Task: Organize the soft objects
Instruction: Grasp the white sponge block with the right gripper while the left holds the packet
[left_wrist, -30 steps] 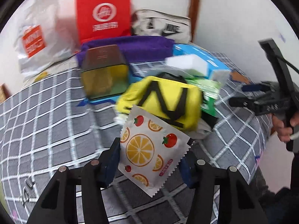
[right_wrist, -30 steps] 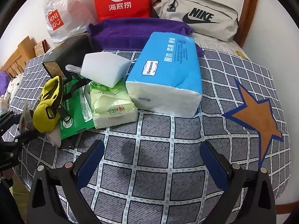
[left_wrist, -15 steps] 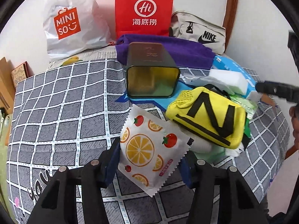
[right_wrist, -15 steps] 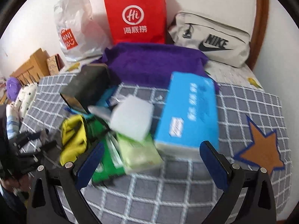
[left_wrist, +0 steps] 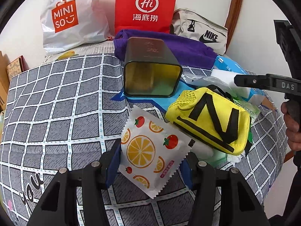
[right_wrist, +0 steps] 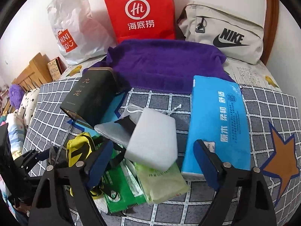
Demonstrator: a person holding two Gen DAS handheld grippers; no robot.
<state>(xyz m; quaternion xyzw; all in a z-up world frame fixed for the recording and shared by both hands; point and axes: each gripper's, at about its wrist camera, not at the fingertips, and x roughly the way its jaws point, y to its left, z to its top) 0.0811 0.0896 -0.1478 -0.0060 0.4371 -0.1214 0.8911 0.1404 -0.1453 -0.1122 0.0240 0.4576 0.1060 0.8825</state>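
- Left wrist view: my left tool (left_wrist: 150, 162) points forward and slightly down over the bed (left_wrist: 56, 101) with its grey checked cover, closed on a fruit-print packet (left_wrist: 148, 150) — both blue pads press its side edges, and the packet stands tilted between them, its lower corner hanging toward the camera.
- Just past the packet lies a yellow pouch (left_wrist: 208, 120) with black straps, resting on other soft packs; whether packet and pouch touch I cannot tell.
- Beyond them a dark tin (left_wrist: 150, 71) lies on its side, open mouth facing me, on a blue patch of the cover, with a purple towel (left_wrist: 178, 47) behind it.
- At the right edge of that view my right hand (left_wrist: 291, 124) grips the handle of the other tool, held level above the pile's far side.
- Right wrist view: my right tool (right_wrist: 152, 162) has its fingers spread wide and holds nothing — it hovers low over the pile, a white sponge block (right_wrist: 154, 141) between the pads but apart from both.
- The sponge leans on a pale green wipes pack (right_wrist: 161, 184), beside a darker green pack (right_wrist: 122, 192); a blue tissue pack (right_wrist: 218, 124) lies just right of it, behind the right pad.
- Against the wall stand a white Miniso bag (right_wrist: 75, 28), a red paper bag (right_wrist: 139, 13) and a beige Nike bag (right_wrist: 225, 32).
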